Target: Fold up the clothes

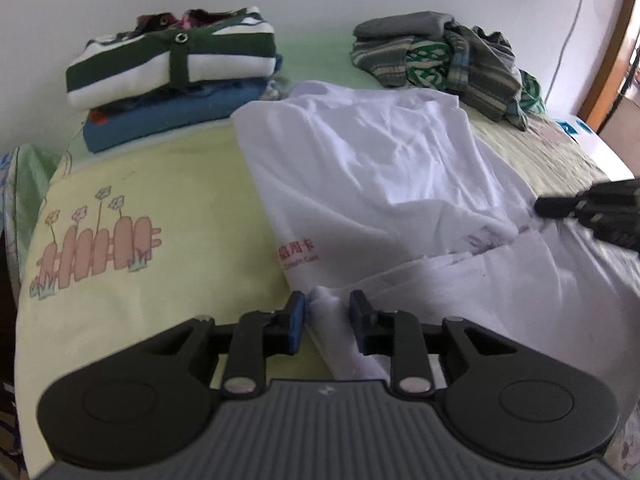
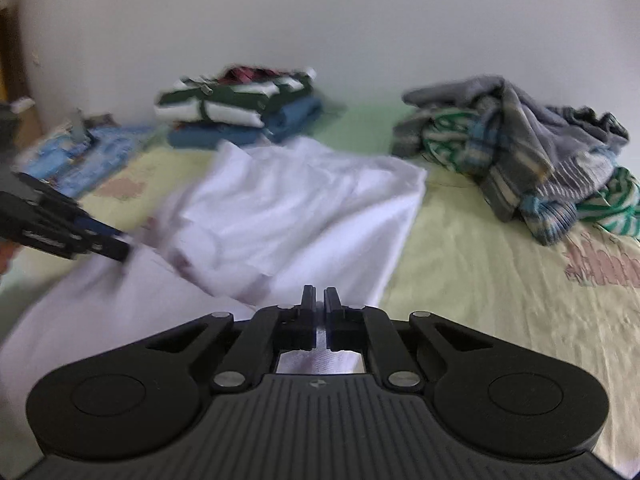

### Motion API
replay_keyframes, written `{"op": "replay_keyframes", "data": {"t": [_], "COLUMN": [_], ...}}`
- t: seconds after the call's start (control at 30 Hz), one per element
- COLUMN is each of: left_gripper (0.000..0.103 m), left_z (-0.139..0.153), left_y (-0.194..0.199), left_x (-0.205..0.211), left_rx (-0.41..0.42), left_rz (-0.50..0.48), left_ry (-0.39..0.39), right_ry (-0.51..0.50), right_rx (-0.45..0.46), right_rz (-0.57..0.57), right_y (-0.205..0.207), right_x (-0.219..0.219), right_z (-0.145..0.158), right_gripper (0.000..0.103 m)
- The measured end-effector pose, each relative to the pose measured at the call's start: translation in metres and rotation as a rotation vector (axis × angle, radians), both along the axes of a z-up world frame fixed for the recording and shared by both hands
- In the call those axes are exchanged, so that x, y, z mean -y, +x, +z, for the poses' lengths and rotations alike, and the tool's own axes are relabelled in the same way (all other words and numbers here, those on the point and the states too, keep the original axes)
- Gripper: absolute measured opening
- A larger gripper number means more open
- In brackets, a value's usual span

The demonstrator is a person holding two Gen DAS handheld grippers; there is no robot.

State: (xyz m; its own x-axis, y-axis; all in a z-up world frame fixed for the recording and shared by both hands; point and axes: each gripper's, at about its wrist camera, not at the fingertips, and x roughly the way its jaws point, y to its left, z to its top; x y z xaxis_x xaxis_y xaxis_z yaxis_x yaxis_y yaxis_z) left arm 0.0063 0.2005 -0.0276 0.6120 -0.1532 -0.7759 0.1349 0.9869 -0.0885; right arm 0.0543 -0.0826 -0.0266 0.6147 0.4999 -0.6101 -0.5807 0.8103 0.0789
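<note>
A white T-shirt [image 1: 380, 160] with small red print lies partly folded over itself on the bed. Its near edge is bunched between the blue pads of my left gripper [image 1: 327, 316], which is shut on it. In the right wrist view the same T-shirt [image 2: 300, 200] spreads ahead. My right gripper [image 2: 320, 300] is shut on its near hem, with white cloth showing between the narrow jaws. Each gripper shows in the other's view: the right gripper [image 1: 560, 206] at the shirt's right edge, the left gripper [image 2: 116, 248] at its left, blurred.
A folded stack [image 1: 172, 64] with a green-and-white striped top over blue items sits at the back left by the wall. A loose pile of grey, striped and green clothes [image 1: 448, 56] lies at the back right. The yellow-green sheet [image 1: 96, 252] has a fence-and-flowers print.
</note>
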Motion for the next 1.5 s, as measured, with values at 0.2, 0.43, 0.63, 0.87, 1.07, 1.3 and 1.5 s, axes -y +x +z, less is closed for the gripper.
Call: {"op": "replay_keyframes", "data": {"t": [0.2,0.43,0.63,0.87,1.07,1.3,1.5], "left_gripper": [0.031,0.031,0.04,0.044,0.032,0.043,0.048], "left_z": [0.002,0.0,0.0,0.005,0.035,0.016,0.017], "left_y": [-0.003,-0.006,-0.008,-0.01,-0.045,-0.045,-0.079], "left_x": [0.008,0.01,0.017,0.011,0.01,0.044,0.041], "left_rx": [0.014,0.028,0.046,0.058,0.149,0.091,0.097], "left_rz": [-0.005,0.022,0.017,0.067,0.087,-0.031,-0.068], "left_ry": [0.056,0.058,0.117,0.114,0.05,0.033,0.063], "right_ry": [0.087,-0.022,-0.019,0.015,0.049,0.008,0.049], "right_rx": [-0.034,-0.036,-0.017,-0.024,-0.118,-0.128,-0.14], "right_rz": [-0.017,0.096,-0.018,-0.108,0.008,-0.099,-0.101], "right_y": [0.004,-0.019,-0.005,0.003,-0.031,-0.029,-0.077], "right_x": [0.011,-0.002,-0.01,0.001,0.014,0.0,0.027], "right_z": [0.007,0.003,-0.011,-0.002,0.016,-0.005,0.028], "right_gripper": [0.018,0.047,0.005,0.006,0.012,0.018,0.025]}}
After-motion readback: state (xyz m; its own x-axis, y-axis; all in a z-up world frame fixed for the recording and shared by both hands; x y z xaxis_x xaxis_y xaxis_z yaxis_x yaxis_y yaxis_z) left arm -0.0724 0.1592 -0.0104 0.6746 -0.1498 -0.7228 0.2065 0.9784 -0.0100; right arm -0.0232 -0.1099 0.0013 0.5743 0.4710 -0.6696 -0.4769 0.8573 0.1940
